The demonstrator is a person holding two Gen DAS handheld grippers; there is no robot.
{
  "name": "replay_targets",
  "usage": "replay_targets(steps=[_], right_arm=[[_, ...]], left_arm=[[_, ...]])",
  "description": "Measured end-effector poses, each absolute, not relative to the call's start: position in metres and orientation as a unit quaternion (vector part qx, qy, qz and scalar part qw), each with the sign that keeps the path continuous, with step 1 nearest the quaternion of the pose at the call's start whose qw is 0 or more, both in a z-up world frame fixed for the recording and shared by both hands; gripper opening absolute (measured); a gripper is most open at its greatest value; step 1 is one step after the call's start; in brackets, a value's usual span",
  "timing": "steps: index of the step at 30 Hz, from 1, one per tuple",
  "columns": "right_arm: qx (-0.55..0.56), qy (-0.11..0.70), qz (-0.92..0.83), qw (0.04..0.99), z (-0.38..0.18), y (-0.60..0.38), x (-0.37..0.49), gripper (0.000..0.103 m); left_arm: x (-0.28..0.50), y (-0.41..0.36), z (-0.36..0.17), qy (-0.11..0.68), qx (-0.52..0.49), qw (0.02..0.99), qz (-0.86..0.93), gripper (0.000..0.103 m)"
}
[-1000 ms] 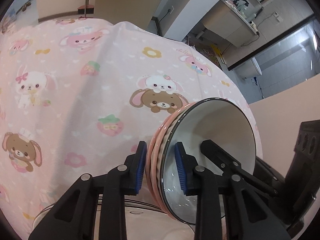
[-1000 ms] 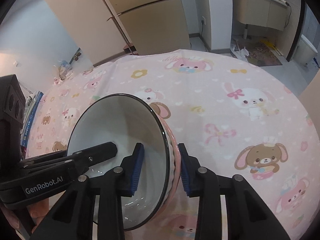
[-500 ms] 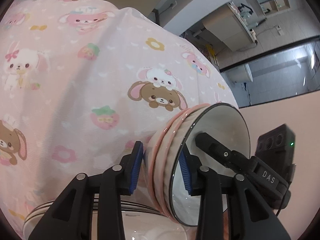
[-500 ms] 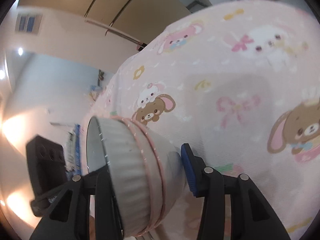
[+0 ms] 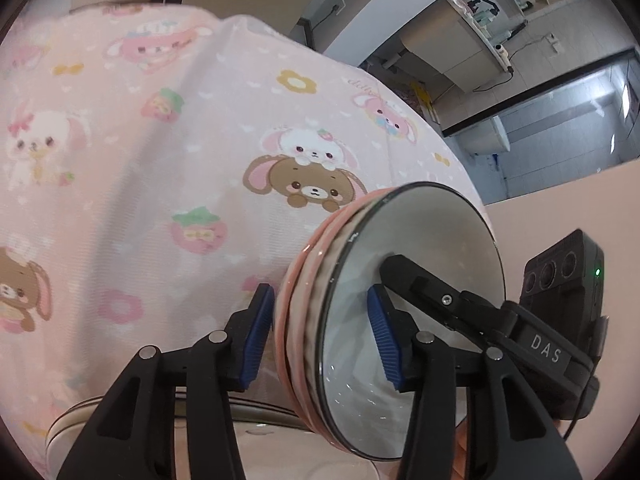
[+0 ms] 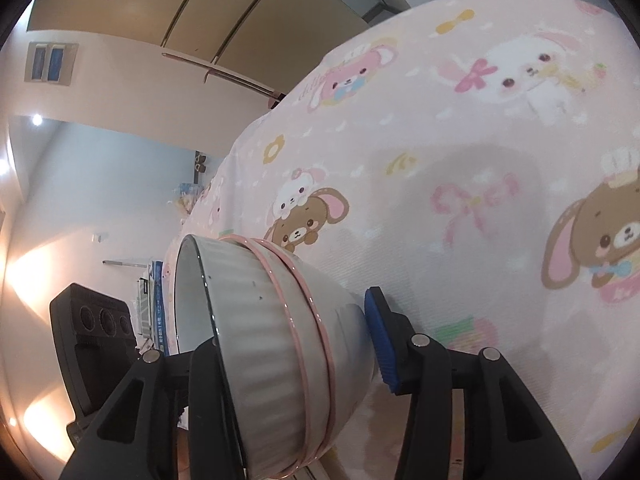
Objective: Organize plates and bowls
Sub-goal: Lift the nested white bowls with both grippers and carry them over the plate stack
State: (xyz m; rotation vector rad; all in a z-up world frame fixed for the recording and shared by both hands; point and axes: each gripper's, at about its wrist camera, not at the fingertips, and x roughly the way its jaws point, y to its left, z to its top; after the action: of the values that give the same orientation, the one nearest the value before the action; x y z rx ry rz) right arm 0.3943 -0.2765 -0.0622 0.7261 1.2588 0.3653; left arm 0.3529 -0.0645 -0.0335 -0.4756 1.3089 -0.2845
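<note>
Together, our left gripper (image 5: 320,336) and right gripper (image 6: 288,344) each straddle the tilted nested bowls (image 5: 400,300), jaws apart, steadying them above the plate (image 5: 280,448).

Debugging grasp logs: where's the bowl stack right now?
The bowl stack is tipped on its side above the plate, rim straddled by both the left claw and right claw, over the pink bunny tablecloth.

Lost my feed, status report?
Both grippers, left and right, straddle the tilted bowl stack. Plates below. Nothing blocking.
</note>
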Motion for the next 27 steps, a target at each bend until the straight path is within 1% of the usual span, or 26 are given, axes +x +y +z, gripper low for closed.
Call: replay_targets(steps=[4, 9, 19, 27], right_arm=[[0.329, 0.576, 0.165, 0.730, -0.064, -0.270, 0.394, 0.048], [0.320, 0.561, 0.165, 0.746, -0.050, -0.264, 0.389, 0.048], [0.332, 0.544, 0.170, 0.751, -0.019, -0.267, 0.375, 0.048], [0.338, 0.540, 0.168, 0.752, -0.007, -0.261, 0.364, 0.048]], left_arm=[[0.352, -0.065, -0.027, 0.592, -0.208, 0.769, -0.121, 0.045], [0.351, -0.060, -0.019, 0.584, -0.231, 0.766, -0.136, 0.045], [0.338, -0.054, 0.010, 0.566, -0.238, 0.777, -0.142, 0.044], [0.329, -0.050, 0.023, 0.556, -0.233, 0.785, -0.141, 0.043]])
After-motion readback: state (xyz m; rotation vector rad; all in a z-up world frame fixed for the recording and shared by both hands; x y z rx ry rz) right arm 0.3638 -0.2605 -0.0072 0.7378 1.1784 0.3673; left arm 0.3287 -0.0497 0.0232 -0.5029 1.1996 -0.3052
